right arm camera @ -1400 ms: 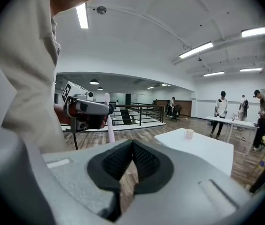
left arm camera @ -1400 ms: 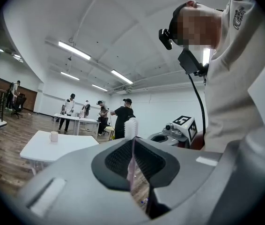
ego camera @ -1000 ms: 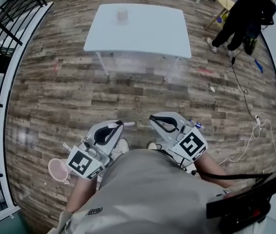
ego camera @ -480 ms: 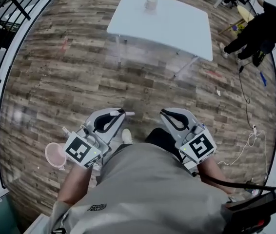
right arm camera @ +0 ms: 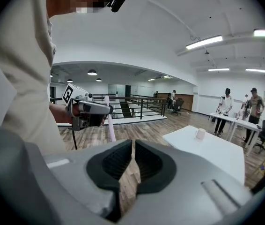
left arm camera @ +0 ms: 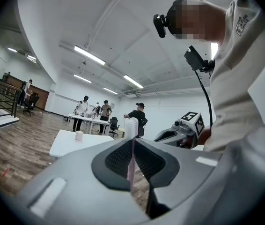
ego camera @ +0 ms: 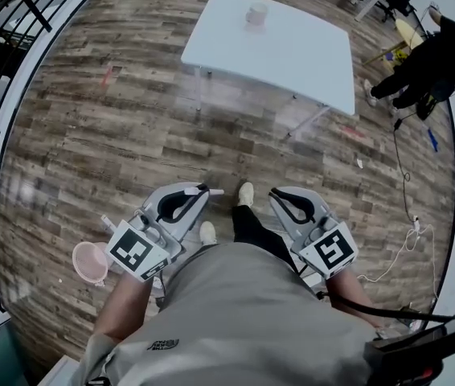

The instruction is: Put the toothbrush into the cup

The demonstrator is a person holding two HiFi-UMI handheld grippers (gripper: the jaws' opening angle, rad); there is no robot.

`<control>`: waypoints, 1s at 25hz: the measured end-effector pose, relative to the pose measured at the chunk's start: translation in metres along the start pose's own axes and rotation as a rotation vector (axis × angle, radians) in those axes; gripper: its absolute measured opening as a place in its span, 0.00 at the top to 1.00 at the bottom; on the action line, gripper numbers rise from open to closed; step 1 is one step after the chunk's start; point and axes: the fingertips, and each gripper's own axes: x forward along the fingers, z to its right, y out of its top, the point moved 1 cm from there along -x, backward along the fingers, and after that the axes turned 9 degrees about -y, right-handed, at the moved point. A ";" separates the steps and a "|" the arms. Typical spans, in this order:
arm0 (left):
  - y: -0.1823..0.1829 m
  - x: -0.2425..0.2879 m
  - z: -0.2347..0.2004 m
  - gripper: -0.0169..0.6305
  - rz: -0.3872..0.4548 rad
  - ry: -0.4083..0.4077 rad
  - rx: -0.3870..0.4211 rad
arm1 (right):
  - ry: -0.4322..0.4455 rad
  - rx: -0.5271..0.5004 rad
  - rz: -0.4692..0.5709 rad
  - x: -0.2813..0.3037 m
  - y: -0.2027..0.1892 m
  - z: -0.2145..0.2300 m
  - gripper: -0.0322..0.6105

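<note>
Short of the counter (ego camera: 292, 55): cup (ego camera: 256, 14) ahead.
Left gripper (left arm camera: 132, 142): fingers (left arm camera: 116, 161) clamp my toothbrush (left arm camera: 131, 124) by its handle; light, stiff, slippery, I judge.
Right gripper (right arm camera: 133, 146): fingers (right arm camera: 109, 165) closed, empty.

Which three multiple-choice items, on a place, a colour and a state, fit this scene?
1. Where does the cup stand? A. on a chair B. on the white table C. on a shelf
2. What colour is the toothbrush handle? A. green B. black C. pink
3. How is the left gripper? A. open, empty B. shut on the toothbrush C. shut, empty
1 B: the cup sits on the tabletop. 2 C: the handle between the jaws is pale pink. 3 B: the jaws clamp the handle.
</note>
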 end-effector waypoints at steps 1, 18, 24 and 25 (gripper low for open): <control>0.001 0.005 -0.005 0.94 -0.002 0.001 0.003 | 0.002 0.003 0.004 0.004 -0.001 0.005 0.93; 0.045 0.182 -0.096 0.94 -0.078 0.034 0.096 | 0.036 0.064 0.077 0.048 -0.019 0.191 0.93; 0.045 0.219 -0.127 0.94 -0.104 0.023 0.092 | 0.006 0.090 0.049 0.066 -0.033 0.236 0.93; 0.045 0.223 -0.134 0.94 -0.105 0.021 0.088 | 0.000 0.099 0.041 0.070 -0.034 0.241 0.93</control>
